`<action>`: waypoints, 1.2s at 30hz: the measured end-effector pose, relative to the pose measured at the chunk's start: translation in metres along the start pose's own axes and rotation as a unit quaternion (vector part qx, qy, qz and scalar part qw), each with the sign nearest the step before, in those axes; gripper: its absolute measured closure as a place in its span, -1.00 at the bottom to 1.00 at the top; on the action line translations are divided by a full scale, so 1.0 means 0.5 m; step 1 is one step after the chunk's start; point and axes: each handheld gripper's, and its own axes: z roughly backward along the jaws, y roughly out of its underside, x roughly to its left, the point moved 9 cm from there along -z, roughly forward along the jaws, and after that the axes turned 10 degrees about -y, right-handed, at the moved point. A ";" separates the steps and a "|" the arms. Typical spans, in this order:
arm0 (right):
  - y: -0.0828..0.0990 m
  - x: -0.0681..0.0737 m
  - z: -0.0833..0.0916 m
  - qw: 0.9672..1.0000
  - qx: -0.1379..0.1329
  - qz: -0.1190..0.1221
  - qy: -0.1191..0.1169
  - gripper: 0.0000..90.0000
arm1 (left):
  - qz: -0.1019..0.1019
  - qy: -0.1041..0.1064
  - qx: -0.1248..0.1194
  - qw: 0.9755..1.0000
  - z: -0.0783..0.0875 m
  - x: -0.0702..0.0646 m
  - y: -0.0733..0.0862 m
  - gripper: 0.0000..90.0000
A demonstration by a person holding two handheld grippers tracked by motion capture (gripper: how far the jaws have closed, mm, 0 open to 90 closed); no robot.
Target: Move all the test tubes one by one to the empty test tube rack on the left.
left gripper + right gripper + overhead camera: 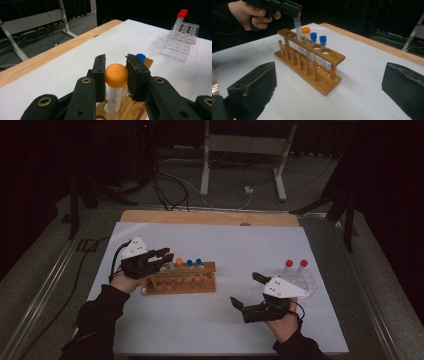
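The left tool (pixel 115 75) pinches an orange-capped tube (pixel 115 86) just under its cap, the tube's foot in or just above a hole of the wooden rack (pixel 312 67) on the table (pixel 210 320); whether it is going in or coming out I cannot tell; a second orange-capped tube (pixel 307 43) and two blue-capped tubes (pixel 318 48) stand beside it; the right tool (pixel 246 292) hovers spread and empty near the clear rack (pixel 307 281) with two red-capped tubes (pixel 296 267); by my judgement, most holes remain unfilled.

Left claw (pixel 116 75) clamping orange-capped tube (pixel 115 85), wooden rack (pixel 130 108) below
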 end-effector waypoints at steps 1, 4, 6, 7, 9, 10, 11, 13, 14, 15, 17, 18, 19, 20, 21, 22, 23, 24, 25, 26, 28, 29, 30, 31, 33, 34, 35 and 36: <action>0.000 0.000 0.000 1.000 0.000 0.001 0.000 -1.00 | -0.001 0.000 0.002 1.000 -0.001 0.000 0.003 0.59; 0.000 0.000 -0.001 1.000 0.000 0.001 -0.002 -1.00 | -0.002 0.000 0.008 1.000 -0.006 -0.001 0.010 0.59; 0.000 0.001 -0.001 1.000 0.000 0.002 -0.002 -1.00 | -0.003 0.001 0.013 1.000 -0.009 -0.002 0.016 0.59; 0.000 0.001 -0.001 1.000 0.000 0.002 -0.002 -1.00 | -0.002 0.002 0.015 1.000 -0.011 -0.003 0.018 0.59; 0.000 0.001 -0.001 1.000 0.000 0.002 -0.003 -1.00 | -0.004 0.002 0.020 1.000 -0.015 -0.004 0.023 0.59; 0.000 0.001 -0.001 1.000 0.000 0.001 -0.003 -1.00 | -0.005 0.002 0.021 1.000 -0.016 -0.004 0.025 0.59; 0.000 0.001 0.000 1.000 -0.001 0.001 -0.004 -1.00 | -0.005 0.002 0.023 1.000 -0.018 -0.005 0.027 0.59; -0.001 0.002 0.000 1.000 -0.005 0.003 -0.004 -1.00 | -0.006 0.002 0.026 1.000 -0.020 -0.005 0.031 0.59; -0.002 0.002 0.000 1.000 -0.006 0.004 -0.006 -1.00 | -0.006 0.002 0.027 1.000 -0.021 -0.005 0.033 0.59; -0.003 0.002 0.000 1.000 -0.008 0.007 -0.006 -1.00 | -0.006 0.003 0.029 1.000 -0.022 -0.005 0.034 0.59; -0.003 0.003 0.000 1.000 -0.008 0.011 -0.009 -1.00 | -0.006 0.002 0.031 1.000 -0.025 -0.006 0.037 0.59; -0.002 0.002 0.000 1.000 -0.009 0.009 -0.007 -1.00 | -0.008 0.002 0.033 0.999 -0.026 -0.006 0.039 0.59; -0.002 0.000 0.000 1.000 -0.011 0.010 -0.005 -1.00 | -0.008 0.002 0.034 0.999 -0.027 -0.007 0.040 0.59; -0.002 -0.002 0.000 1.000 -0.012 0.011 -0.004 -1.00 | -0.009 0.002 0.035 0.999 -0.028 -0.007 0.041 0.59; -0.001 -0.003 0.001 1.000 -0.011 0.012 -0.003 -1.00 | -0.010 0.002 0.036 0.999 -0.029 -0.007 0.043 0.59; -0.003 -0.004 0.001 1.000 -0.016 0.016 0.000 -1.00 | -0.009 0.002 0.037 0.999 -0.030 -0.007 0.044 0.59; -0.004 -0.004 0.002 1.000 -0.018 0.020 0.001 -1.00 | -0.011 0.002 0.038 0.999 -0.031 -0.007 0.045 0.59; -0.005 -0.004 0.003 1.000 -0.021 0.020 0.003 -1.00 | -0.011 0.001 0.040 0.999 -0.032 -0.007 0.047 0.59; -0.007 -0.004 0.004 0.999 -0.026 0.022 0.003 -1.00 | -0.011 0.000 0.042 0.999 -0.033 -0.007 0.049 0.59; -0.008 -0.004 0.004 0.999 -0.026 0.025 0.003 -1.00 | -0.009 0.002 0.044 0.999 -0.035 -0.008 0.050 0.59; -0.009 -0.004 0.005 0.999 -0.027 0.029 0.007 -1.00 | -0.008 0.002 0.042 0.999 -0.036 -0.008 0.051 0.59; -0.009 -0.004 0.005 0.999 -0.027 0.031 0.007 -1.00 | -0.009 0.002 0.042 0.999 -0.036 -0.008 0.051 0.59; -0.008 -0.004 0.005 0.999 -0.026 0.034 0.008 -1.00 | -0.011 0.002 0.041 0.999 -0.036 -0.008 0.051 0.59; -0.009 -0.003 0.004 0.999 -0.026 0.037 0.008 -1.00 | -0.010 0.002 0.040 0.999 -0.036 -0.008 0.051 0.59; -0.009 -0.002 0.004 0.999 -0.026 0.038 0.006 -1.00 | -0.009 0.004 0.040 0.999 -0.035 -0.008 0.052 0.59; -0.009 -0.002 0.004 0.999 -0.026 0.040 0.008 -1.00 | -0.009 0.005 0.040 0.999 -0.035 -0.007 0.052 0.59; -0.009 -0.001 0.005 0.999 -0.026 0.042 0.007 -1.00 | -0.008 0.006 0.040 0.999 -0.035 -0.008 0.052 0.58; -0.010 0.000 0.005 0.999 -0.027 0.043 0.006 -1.00 | -0.008 0.006 0.040 0.999 -0.035 -0.007 0.052 0.58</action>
